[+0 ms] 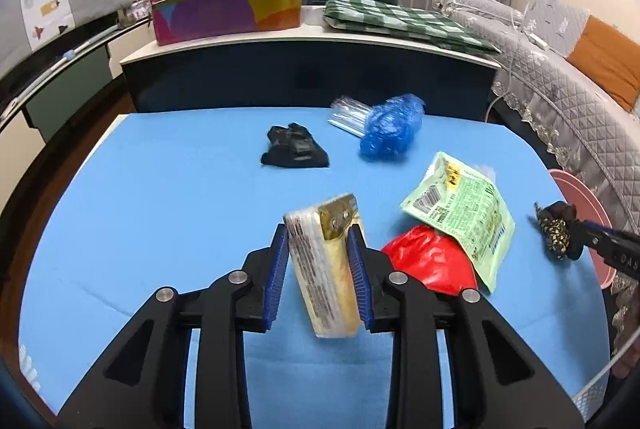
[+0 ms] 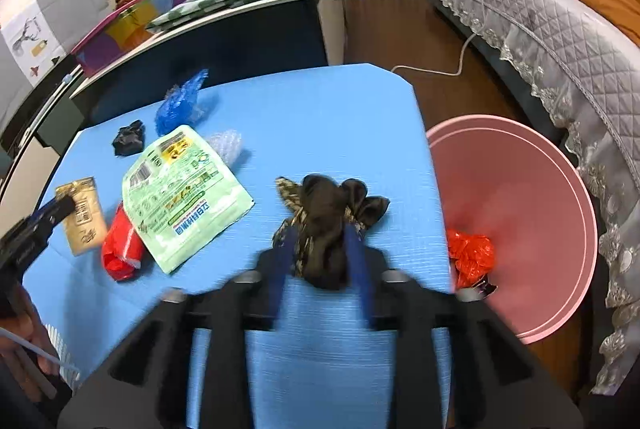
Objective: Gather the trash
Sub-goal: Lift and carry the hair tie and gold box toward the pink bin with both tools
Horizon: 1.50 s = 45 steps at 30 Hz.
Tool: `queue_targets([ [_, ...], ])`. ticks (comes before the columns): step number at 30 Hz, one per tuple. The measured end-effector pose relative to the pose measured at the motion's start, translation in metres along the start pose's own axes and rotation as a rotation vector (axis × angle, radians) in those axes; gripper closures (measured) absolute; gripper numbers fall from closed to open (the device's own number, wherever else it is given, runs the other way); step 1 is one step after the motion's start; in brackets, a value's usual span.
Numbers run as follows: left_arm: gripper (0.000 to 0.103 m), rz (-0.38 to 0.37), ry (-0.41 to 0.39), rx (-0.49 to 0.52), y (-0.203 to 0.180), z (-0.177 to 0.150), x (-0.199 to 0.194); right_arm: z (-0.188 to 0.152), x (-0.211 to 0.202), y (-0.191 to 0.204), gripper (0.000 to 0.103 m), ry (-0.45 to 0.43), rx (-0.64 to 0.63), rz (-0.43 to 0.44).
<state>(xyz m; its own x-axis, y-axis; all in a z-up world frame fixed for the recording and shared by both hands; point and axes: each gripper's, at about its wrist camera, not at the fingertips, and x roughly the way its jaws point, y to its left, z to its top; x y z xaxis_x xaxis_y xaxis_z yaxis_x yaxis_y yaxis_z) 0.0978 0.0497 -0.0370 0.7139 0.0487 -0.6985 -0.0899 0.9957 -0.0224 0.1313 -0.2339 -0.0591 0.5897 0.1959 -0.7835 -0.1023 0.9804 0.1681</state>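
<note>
Recorded on a blue table (image 2: 340, 117), loose trash. Found clamped between the blue pads of the left gripper (image 1: 318, 229): a yellowish packet (image 1: 324, 269) with a gold end, tilted and lifted clear of the surface. Found between the pads of the right gripper (image 2: 319, 235), near the table's right edge: a dark patterned wrapper (image 2: 324, 205), crumpled; too blurred there to tell whether pressed or merely flanked. Listed lying on the table: a green printed pouch (image 2: 180, 189) overlapping a red bag (image 2: 120, 249); beyond these, a blue plastic bag (image 2: 180, 105), a black crumpled scrap (image 2: 128, 137) and some bubble wrap (image 2: 226, 145). Noted just beside the table's right edge: a pink bin (image 2: 520, 189), holding crumpled red plastic (image 2: 468, 253).
</note>
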Motion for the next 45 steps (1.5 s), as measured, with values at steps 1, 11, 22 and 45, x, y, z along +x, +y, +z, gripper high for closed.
queue_targets([
  [1,0.073,-0.019,0.000,0.005,-0.002,-0.001,-0.001,0.000,0.001,-0.001,0.048,-0.001,0.008,-0.003],
  [11,0.072,-0.074,0.043,-0.012,-0.008,-0.015,0.007,0.003,0.012,-0.001,0.048,0.008,0.029,0.008],
  [22,0.079,-0.058,0.019,0.010,-0.016,-0.011,0.005,0.004,0.011,-0.005,0.085,-0.004,0.031,0.022],
  [45,0.079,-0.024,-0.095,0.032,-0.028,0.001,-0.024,0.015,-0.031,0.009,0.089,-0.122,-0.050,0.020],
])
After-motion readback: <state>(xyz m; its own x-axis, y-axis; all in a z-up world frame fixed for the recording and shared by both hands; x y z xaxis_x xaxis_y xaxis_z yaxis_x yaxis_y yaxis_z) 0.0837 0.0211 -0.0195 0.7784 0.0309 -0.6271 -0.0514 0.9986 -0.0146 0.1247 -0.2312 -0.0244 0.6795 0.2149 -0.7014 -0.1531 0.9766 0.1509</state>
